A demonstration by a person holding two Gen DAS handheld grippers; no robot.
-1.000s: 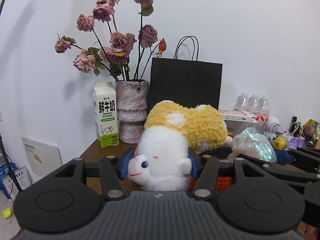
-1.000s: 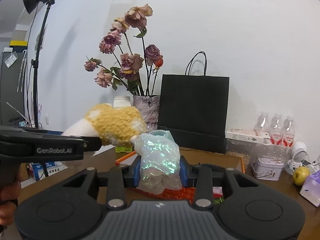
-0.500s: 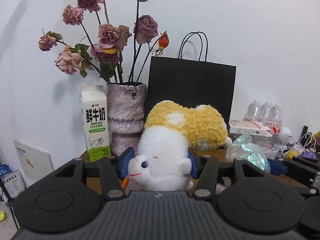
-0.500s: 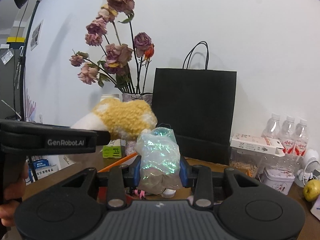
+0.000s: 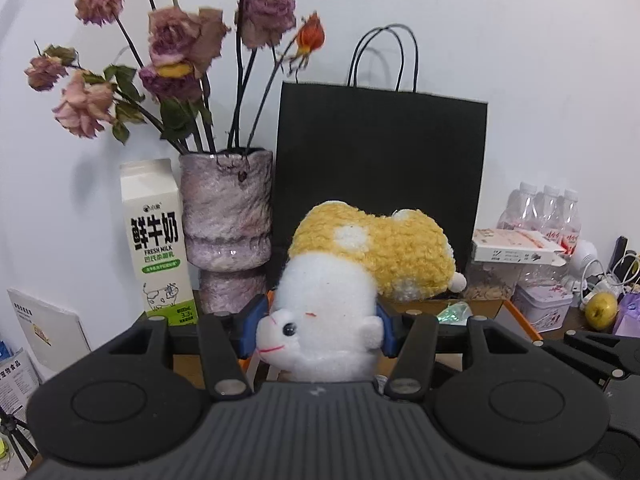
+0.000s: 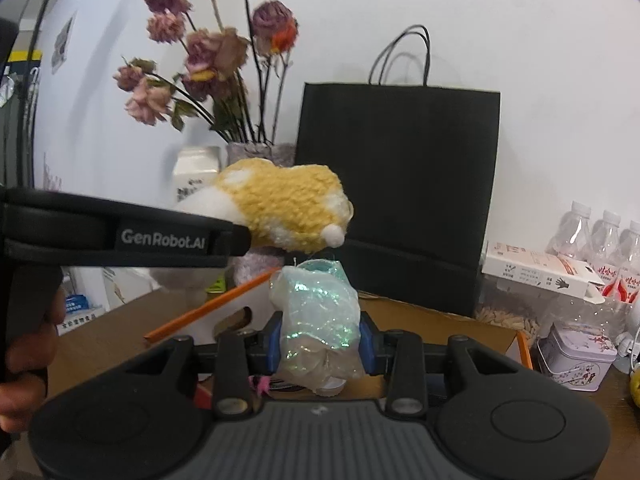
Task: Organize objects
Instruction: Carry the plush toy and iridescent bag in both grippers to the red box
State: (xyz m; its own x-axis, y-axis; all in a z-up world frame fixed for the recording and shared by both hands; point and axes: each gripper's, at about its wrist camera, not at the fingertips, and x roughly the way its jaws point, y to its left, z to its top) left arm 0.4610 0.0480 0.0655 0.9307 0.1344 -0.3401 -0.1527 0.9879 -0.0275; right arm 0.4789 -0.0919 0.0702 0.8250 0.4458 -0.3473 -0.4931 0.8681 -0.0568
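A white wall backs a crowded brown worktop (image 6: pixel 404 310), where a black paper bag (image 5: pixel 380 176) stands straight ahead of both tongs, with a vase of dried roses (image 5: pixel 226 220) and a milk carton (image 5: pixel 158 240) ahead to the left. Ahead to the right are water bottles (image 6: pixel 604 236), a small tin (image 6: pixel 576 360) and an apple (image 5: pixel 600 311). The left tongs (image 5: pixel 318 330) are clamped on a yellow-and-white plush toy (image 5: pixel 340 292), carried above the worktop with its body pointing toward the bag. The right tongs (image 6: pixel 318 344) are clamped on an iridescent cellophane bundle (image 6: pixel 316 316), also aloft. Below them an orange-edged cardboard box (image 6: pixel 518 346) lies open. Judging by this, both items are picked up but neither is put away; placing them remains.
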